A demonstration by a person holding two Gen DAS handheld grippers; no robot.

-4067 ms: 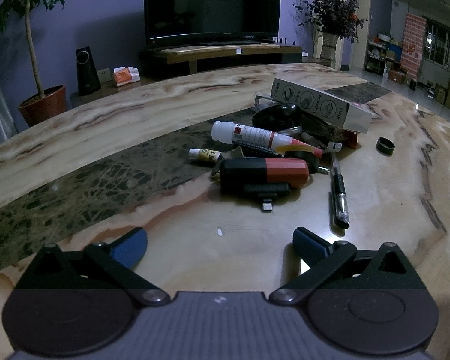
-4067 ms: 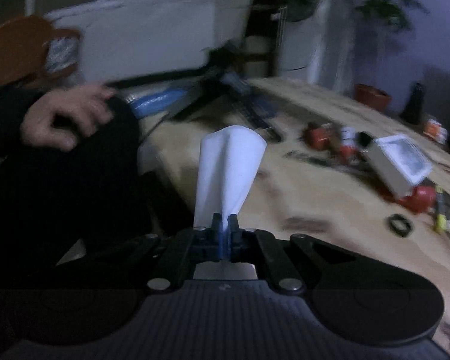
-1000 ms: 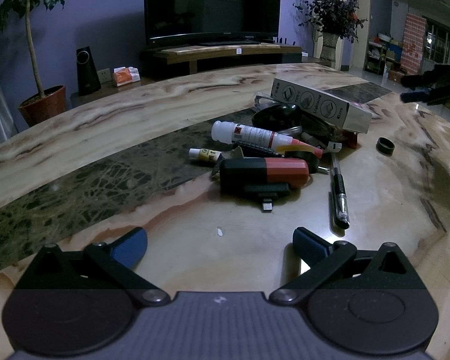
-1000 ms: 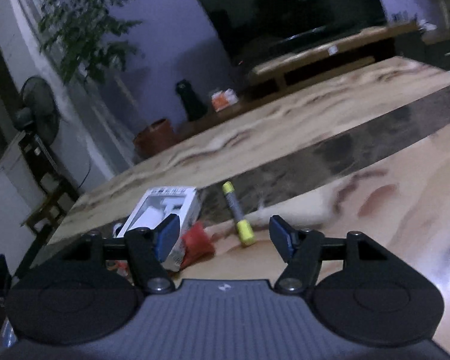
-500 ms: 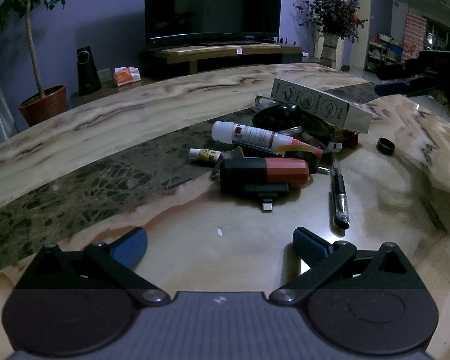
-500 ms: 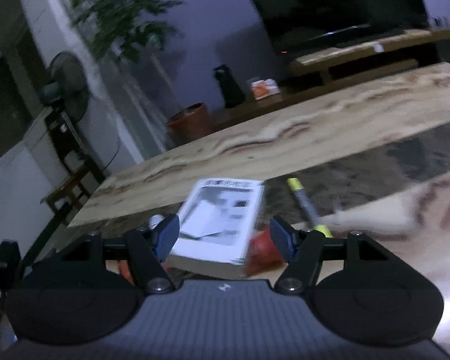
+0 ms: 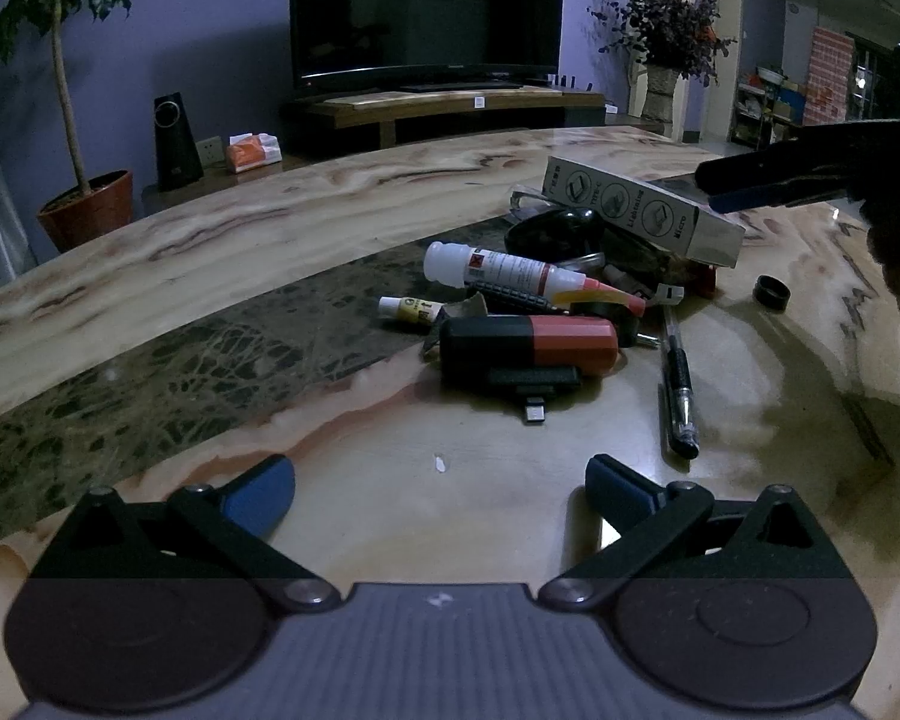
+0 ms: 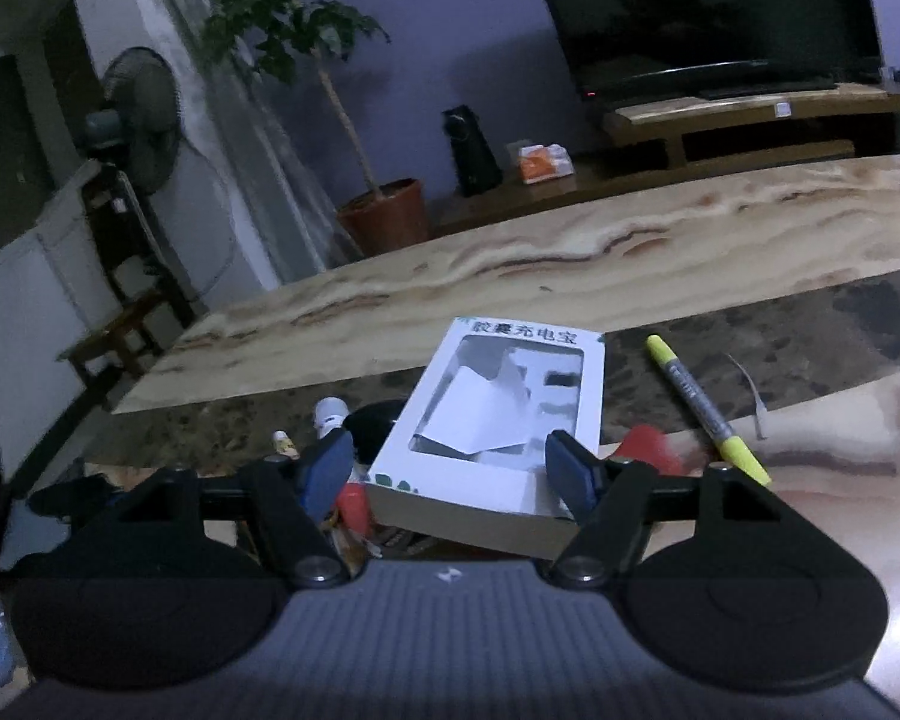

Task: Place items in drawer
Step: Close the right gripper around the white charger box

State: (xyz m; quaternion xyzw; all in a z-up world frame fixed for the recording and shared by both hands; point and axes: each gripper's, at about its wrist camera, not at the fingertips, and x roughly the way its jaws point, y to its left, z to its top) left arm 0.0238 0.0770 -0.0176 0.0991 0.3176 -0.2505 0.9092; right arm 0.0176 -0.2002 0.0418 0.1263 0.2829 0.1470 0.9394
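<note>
right gripper [image 8: 450,459] lined up on the white box [image 8: 498,414], nothing grabbed yet

The box sits propped on top of the junk pile in the middle of the marble desk [image 7: 210,252], window side up, and the right gripper's jaws have just been opening, spread wide with the near end of the box between the blue pads, not pressing on it as far as I can see. A yellow marker [image 8: 702,408] lies just right of the box. Left gripper [image 7: 441,489] hangs over bare desk, jaws wide and empty, with the glue bottle [image 7: 510,270], the red and black gadget [image 7: 528,342], a black pen [image 7: 678,384] and a small black ring [image 7: 772,293] out in front of it
</note>
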